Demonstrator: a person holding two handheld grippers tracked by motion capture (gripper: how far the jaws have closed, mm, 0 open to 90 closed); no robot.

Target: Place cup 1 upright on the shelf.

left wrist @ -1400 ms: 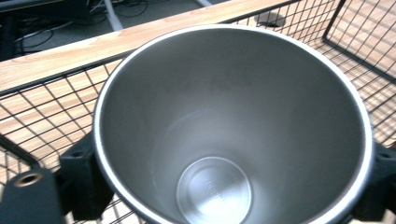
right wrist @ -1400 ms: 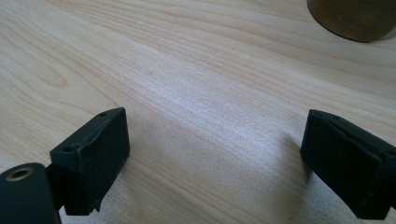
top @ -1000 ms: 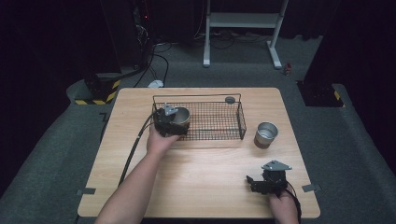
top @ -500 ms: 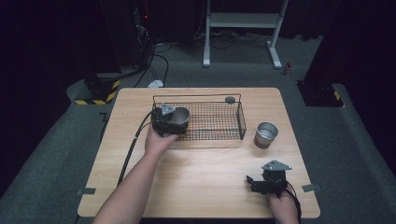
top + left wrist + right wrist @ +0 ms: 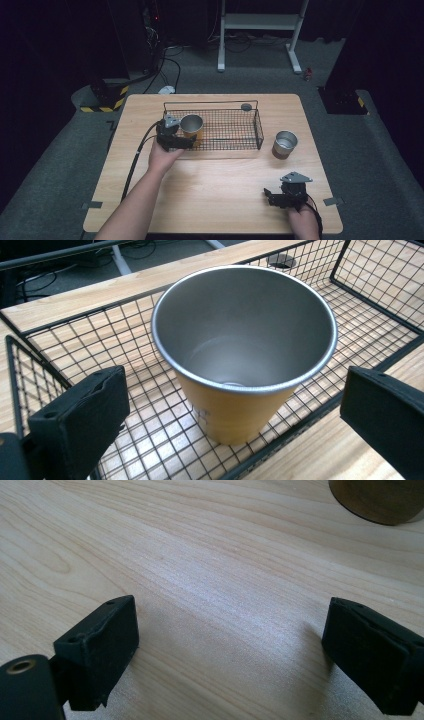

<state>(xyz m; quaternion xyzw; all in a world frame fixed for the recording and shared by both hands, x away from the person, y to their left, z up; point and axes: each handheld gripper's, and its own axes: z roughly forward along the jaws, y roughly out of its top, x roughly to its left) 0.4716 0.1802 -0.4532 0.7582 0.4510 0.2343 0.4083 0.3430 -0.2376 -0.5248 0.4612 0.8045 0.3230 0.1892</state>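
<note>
- Reaching in from the near edge of the table (image 5: 215, 200), the person's left forearm angles up toward the wire basket (image 5: 257, 131), and the left hand (image 5: 162, 156) holds the left gripper (image 5: 181, 141) at the basket's near left corner.
- The left gripper is released: in the left gripper view its jaws stand wide apart, one on each side of the orange cup (image 5: 239, 360), and neither pad touches it.
- The orange cup stands upright on the basket's mesh floor at the left end, just inside the near rim (image 5: 320, 412), steel-lined mouth facing up.
- The right hand (image 5: 302, 220) sits well on the near right side of the basket, low at the table's near edge, with the right gripper (image 5: 272, 196) pointing left over bare wood.
- The right gripper is also released, its jaws spread wide over the tabletop with nothing between them.
- A second steel cup (image 5: 285, 144) stands upright on the table just to the right of the basket, outside it.
- In the right gripper view a rounded brown base (image 5: 382, 497) is cut off by the top edge.
- The right forearm is cut off by the bottom of the high view.
- A small dark round thing (image 5: 246, 106) lies by the basket's far rim; I cannot tell what it is.
</note>
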